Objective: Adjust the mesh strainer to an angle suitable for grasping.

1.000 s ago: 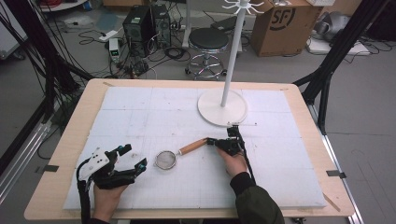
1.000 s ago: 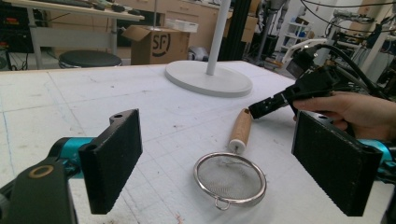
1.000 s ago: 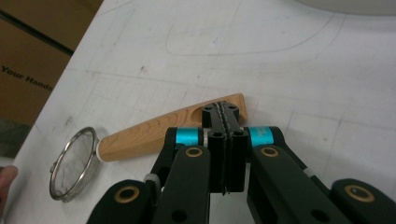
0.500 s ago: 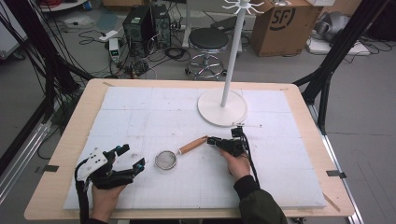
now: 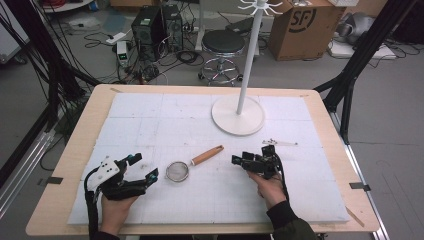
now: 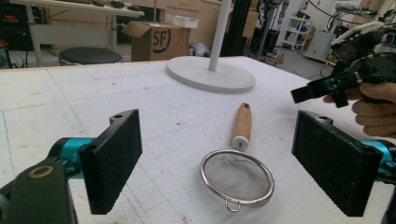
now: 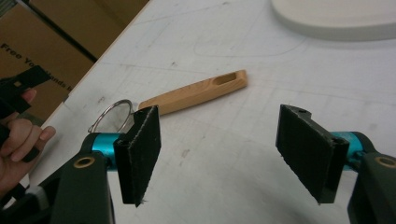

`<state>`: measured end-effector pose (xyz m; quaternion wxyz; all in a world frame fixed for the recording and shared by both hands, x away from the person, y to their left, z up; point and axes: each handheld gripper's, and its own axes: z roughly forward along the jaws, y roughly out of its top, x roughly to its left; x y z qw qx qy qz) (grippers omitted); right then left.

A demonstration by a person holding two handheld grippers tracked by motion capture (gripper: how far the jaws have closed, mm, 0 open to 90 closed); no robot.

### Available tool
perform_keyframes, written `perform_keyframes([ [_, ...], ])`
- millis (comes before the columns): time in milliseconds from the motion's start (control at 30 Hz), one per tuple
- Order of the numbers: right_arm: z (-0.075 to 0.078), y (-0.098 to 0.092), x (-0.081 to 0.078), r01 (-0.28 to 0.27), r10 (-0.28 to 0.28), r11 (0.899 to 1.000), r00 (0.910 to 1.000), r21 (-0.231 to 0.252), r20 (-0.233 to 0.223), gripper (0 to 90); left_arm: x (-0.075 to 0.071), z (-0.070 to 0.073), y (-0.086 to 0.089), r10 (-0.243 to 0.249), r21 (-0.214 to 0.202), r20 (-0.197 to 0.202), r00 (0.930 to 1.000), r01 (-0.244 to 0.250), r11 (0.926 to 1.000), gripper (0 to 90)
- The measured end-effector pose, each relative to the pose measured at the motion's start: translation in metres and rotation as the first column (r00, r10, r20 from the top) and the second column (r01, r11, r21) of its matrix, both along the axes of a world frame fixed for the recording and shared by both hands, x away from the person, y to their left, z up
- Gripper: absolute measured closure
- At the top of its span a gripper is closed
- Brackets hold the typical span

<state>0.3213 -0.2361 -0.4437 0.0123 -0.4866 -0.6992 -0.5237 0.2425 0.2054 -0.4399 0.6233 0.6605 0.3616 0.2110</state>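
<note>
Seen from above: small wood-handled strainer [image 5: 186, 167] flat at worktop [image 5: 70, 150] centre, right gripper [image 5: 243, 161] at its three o'clock, jaws just opened and empty, apparently after release; from left gripper [image 6: 233, 158], wide open, empty, strainer dead ahead; from right gripper, handle at eleven o'clock.

A wooden table [image 5: 75, 150] carries a white foam sheet [image 5: 150, 125], on which lie a wooden-handled strainer [image 5: 192, 164] and the stand's round white base [image 5: 238, 116].
</note>
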Motion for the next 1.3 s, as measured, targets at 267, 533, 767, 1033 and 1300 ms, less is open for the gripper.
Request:
perform_keyframes([
  [267, 0.006, -0.032, -0.02, 0.017, -0.015, 0.999, 0.9975, -0.029, 0.069, 24.7, 0.005, -0.002, -0.002, -0.006, 0.014, -0.012, 0.9999, 0.006, 0.9999, 16.5],
  [533, 0.015, -0.062, -0.039, 0.032, -0.034, 0.999, 0.9883, 0.019, 0.149, 23.4, 0.008, -0.004, -0.005, -0.019, 0.022, -0.026, 0.9995, 0.019, 0.9996, 16.5],
  [767, 0.021, -0.074, -0.051, 0.054, -0.063, 0.997, 0.9779, 0.053, 0.199, 21.6, 0.008, -0.003, -0.007, -0.025, 0.022, -0.018, 0.9995, 0.025, 0.9994, 16.5],
  [1033, 0.022, -0.079, -0.059, 0.07, -0.083, 0.995, 0.9731, 0.066, 0.215, 21.6, 0.009, -0.003, -0.01, -0.034, 0.024, -0.017, 0.9993, 0.034, 0.9991, 16.5],
  [1300, 0.021, -0.083, -0.063, 0.084, -0.099, 0.993, 0.9715, 0.078, 0.216, 21.6, 0.007, 0.0, -0.013, -0.035, 0.028, -0.011, 0.9993, 0.035, 0.999, 16.5],
])
